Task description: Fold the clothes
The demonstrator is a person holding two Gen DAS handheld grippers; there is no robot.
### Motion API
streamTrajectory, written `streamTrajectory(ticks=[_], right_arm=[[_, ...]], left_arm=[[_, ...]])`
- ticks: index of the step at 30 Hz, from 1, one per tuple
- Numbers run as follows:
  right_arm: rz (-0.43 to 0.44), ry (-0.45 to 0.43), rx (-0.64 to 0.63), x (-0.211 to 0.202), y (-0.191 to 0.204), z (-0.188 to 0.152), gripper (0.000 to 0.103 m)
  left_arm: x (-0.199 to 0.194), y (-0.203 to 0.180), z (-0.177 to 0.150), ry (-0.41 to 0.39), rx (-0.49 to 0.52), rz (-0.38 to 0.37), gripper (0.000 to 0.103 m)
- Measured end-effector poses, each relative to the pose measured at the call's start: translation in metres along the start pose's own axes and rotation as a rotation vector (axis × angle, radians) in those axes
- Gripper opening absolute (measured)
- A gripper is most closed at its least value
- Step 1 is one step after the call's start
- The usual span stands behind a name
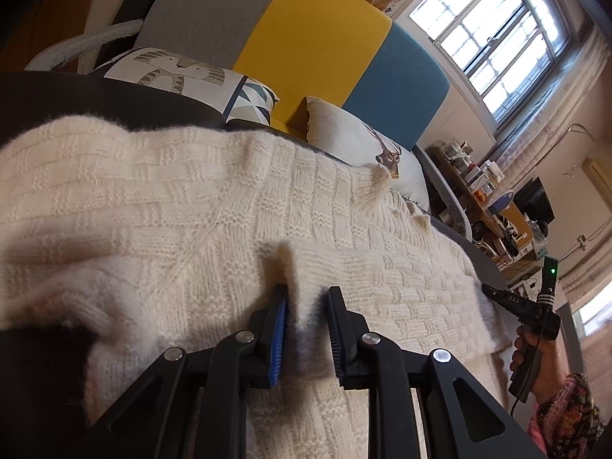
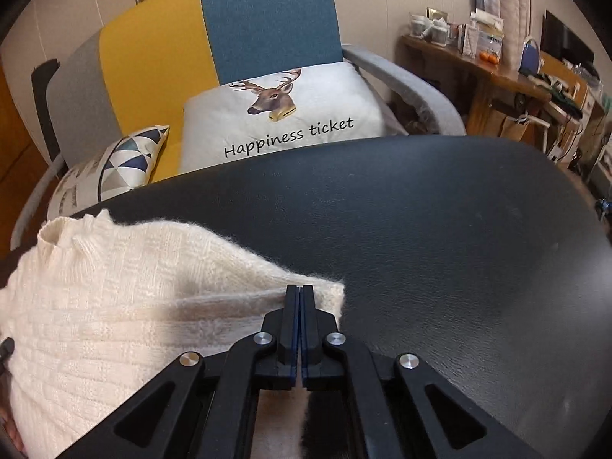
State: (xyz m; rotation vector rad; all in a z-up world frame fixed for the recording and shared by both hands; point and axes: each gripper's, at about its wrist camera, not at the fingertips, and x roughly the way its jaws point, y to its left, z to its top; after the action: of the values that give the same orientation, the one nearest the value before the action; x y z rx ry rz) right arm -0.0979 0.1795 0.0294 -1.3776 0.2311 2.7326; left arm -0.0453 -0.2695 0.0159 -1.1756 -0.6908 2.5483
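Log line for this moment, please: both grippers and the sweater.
left gripper: opening, sweater fold between jaws | right gripper: shut at sweater edge | sweater on black table, partly folded

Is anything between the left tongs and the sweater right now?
Nothing visible. The left tongs sit right on the cream sweater, a raised fold of knit between the parted jaws. The right tongs are shut at its edge on the black table.
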Motion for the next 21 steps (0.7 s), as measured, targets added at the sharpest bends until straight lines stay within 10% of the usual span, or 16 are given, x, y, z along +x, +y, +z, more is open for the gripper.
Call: streamTrajectory(ticks=[17,21], right_arm=[[0.053,0.051,0.001,-0.06,0.015,-0.074,0.001],[0.151,-0.012,-0.05,-0.085,0.06,-0.071,0.005]], left_arm=[[-0.008,0.0,0.007,0.04,-0.023,0.005,0.023],[-0.046,0.02,0.013,-0.005,-0.107,0.014,0.042]])
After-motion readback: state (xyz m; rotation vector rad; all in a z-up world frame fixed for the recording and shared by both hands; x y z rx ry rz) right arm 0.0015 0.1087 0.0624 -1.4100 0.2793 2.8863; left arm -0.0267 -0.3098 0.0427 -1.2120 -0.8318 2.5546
